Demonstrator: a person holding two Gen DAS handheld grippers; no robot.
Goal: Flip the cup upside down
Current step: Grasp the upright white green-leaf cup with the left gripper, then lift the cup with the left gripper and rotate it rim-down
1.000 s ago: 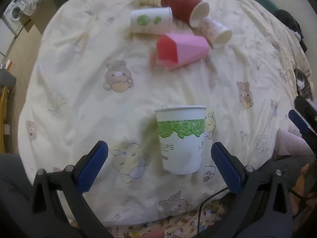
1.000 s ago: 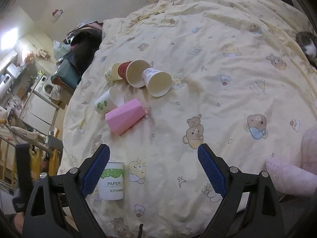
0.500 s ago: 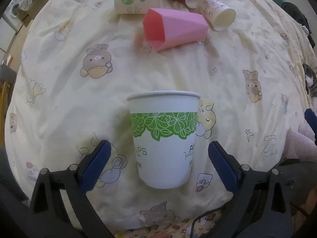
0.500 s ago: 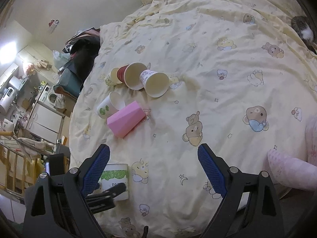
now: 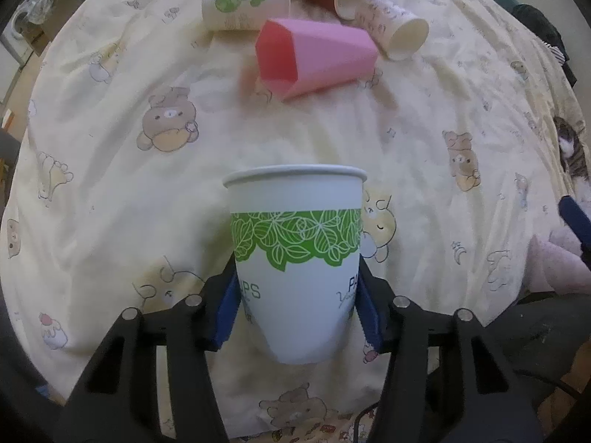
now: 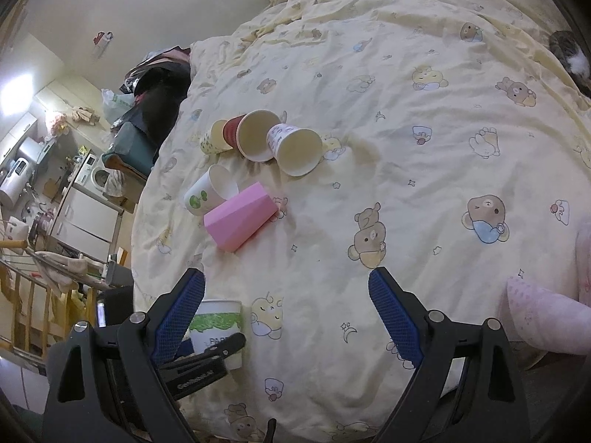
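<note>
The left gripper (image 5: 295, 312) is clamping the lower wall of the green-banded paper cup (image 5: 296, 258), which is standing upright on the bear-print quilt (image 5: 110, 184), nearer the camera than the pink cup (image 5: 317, 57). The right gripper (image 6: 286, 315) is hanging wide and empty beside it. Judged step: grasp made; next calls for lifting and inverting the wrist.

Yellow bear-print quilt (image 6: 424, 170) is covering the bed. Pink faceted cup (image 5: 317, 57) is lying on its side, mouth facing nine o'clock. At its eleven o'clock, a white cup with green dots (image 5: 245, 7) is lying sideways. Red cup (image 6: 253, 134) and a patterned white cup (image 6: 295, 146) are lying side by side, touching, mouths open. Cat (image 6: 570, 55) is resting at the three o'clock edge. Washing machine (image 6: 98, 177) is standing at nine o'clock.
</note>
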